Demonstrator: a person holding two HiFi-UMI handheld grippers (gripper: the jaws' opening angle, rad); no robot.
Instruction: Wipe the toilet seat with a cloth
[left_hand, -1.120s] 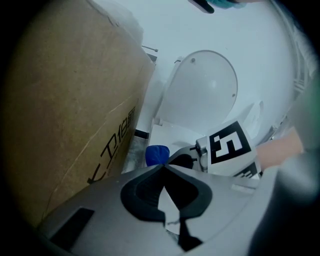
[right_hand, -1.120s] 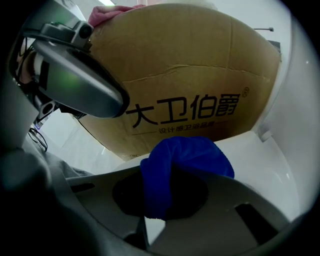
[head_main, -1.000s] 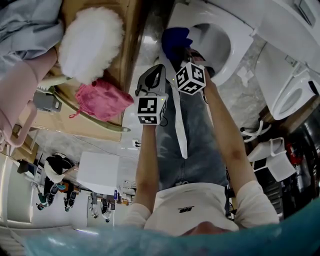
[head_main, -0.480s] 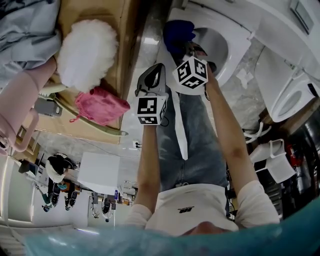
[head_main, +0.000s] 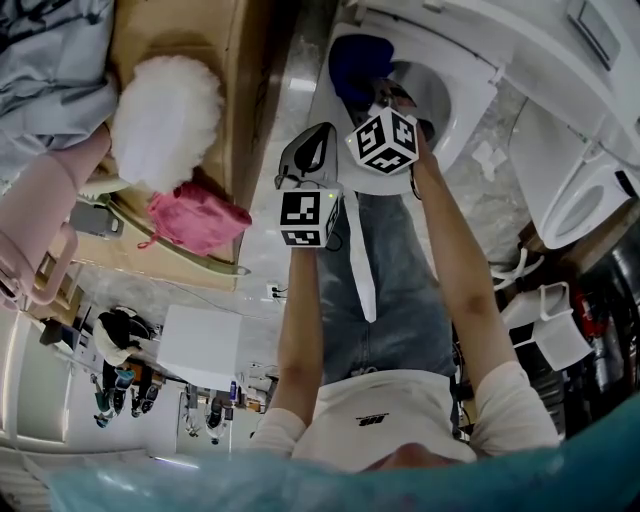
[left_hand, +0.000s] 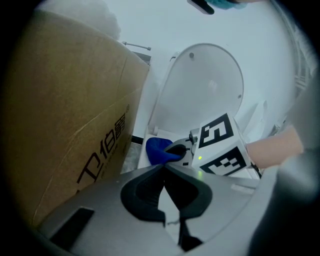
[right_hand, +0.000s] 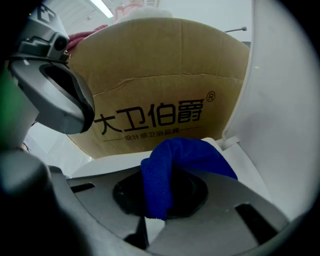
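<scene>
Right gripper (right_hand: 160, 199) fingers (right_hand: 240, 195) clamp the blue cloth (right_hand: 187, 155), bunched, its length running forward onto the seat (head_main: 478, 85) rim beside the box (right_hand: 150, 75), printed "大卫伯爵". Left gripper (left_hand: 165, 172) clenched, empty.

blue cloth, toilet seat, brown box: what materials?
The blue cloth: soft knit fabric, likely microfibre, matte; fine ribbed texture shows.
The toilet seat: smooth glossy white, probably plastic, possibly ceramic.
The brown box: cardboard, matte, with a crease and black print.

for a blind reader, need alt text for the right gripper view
The right gripper is shut on a blue cloth over the white toilet. A brown cardboard box stands behind, the left gripper at upper left.
</scene>
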